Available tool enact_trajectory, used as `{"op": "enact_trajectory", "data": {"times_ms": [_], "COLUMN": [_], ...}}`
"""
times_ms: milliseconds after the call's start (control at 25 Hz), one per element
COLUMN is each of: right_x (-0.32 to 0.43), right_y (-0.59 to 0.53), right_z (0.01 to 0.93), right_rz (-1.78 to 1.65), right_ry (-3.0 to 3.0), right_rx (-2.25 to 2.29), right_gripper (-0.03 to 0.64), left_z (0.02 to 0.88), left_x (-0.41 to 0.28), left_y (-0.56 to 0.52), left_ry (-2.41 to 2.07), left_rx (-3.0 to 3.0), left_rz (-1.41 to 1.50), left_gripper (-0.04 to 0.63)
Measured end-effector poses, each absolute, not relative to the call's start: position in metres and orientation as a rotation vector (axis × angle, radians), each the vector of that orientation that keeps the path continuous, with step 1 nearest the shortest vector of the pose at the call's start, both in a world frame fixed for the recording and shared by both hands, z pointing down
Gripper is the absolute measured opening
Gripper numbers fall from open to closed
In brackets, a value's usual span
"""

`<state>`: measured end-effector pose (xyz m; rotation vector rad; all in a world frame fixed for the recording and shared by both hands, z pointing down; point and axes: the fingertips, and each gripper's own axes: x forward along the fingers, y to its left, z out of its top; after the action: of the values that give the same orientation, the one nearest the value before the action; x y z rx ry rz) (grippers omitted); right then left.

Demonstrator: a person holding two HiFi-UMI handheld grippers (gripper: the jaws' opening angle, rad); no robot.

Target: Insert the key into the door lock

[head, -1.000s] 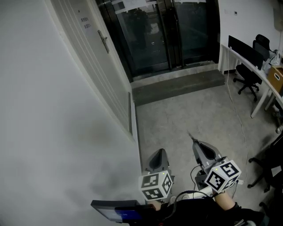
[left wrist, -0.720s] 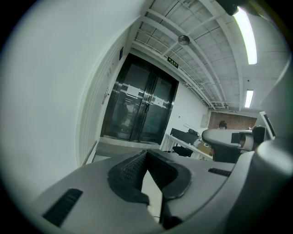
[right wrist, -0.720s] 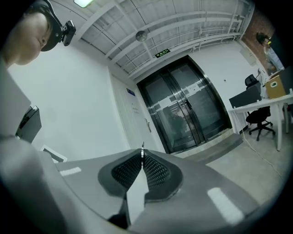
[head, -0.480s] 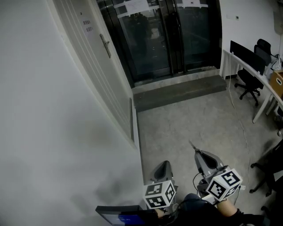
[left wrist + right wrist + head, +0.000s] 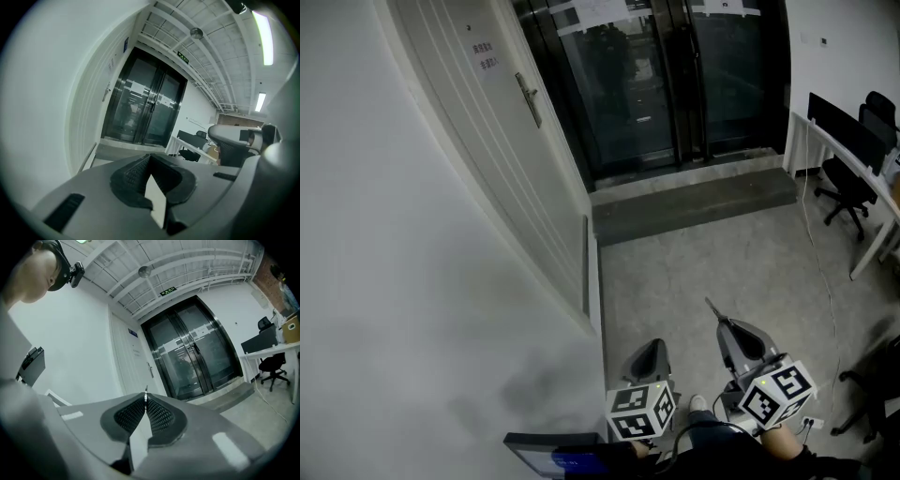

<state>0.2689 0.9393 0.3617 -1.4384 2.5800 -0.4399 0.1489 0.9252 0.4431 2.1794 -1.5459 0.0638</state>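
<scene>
The white door (image 5: 483, 122) stands in the left wall, its metal lever handle (image 5: 528, 98) far ahead of both grippers. The handle also shows small in the left gripper view (image 5: 106, 91) and the right gripper view (image 5: 150, 370). My right gripper (image 5: 727, 325) is low in the head view, shut on a thin metal key (image 5: 711, 307) whose tip pokes out past the jaws (image 5: 146, 390). Beside it, the left gripper (image 5: 649, 349) is shut with nothing in it (image 5: 149, 157). The lock itself is too small to make out.
Dark glass double doors (image 5: 647, 75) close the far end behind a dark step (image 5: 694, 202). A white desk (image 5: 848, 155) with black office chairs (image 5: 844, 183) lines the right side. A cable (image 5: 825, 281) trails over the grey floor. A dark device with a blue screen (image 5: 562, 457) sits at the bottom edge.
The view has moved forward and tilted: the door handle and glass doors sit slightly lower and nearer. Both grippers stay shut, low in the head view.
</scene>
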Motion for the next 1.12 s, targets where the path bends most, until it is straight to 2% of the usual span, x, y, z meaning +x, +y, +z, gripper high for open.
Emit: {"op": "enact_trajectory", "data": {"times_ms": [560, 1120], "right_x": [0.313, 0.308], "right_y": [0.786, 0.651], "right_z": [0.348, 0.357], "right_rz": [-0.43, -0.423], "right_ry": [2.64, 2.61], "right_rx": [-1.361, -1.402], "right_gripper": [0.012, 0.012], "left_z": [0.423, 0.43], "left_x": [0.194, 0.194], "left_y": [0.772, 0.633], "left_ry": [-1.613, -1.573], "left_rx": [2.135, 2.18], "left_rz": [0.039, 0.058], "left_gripper": [0.0, 0.0]}}
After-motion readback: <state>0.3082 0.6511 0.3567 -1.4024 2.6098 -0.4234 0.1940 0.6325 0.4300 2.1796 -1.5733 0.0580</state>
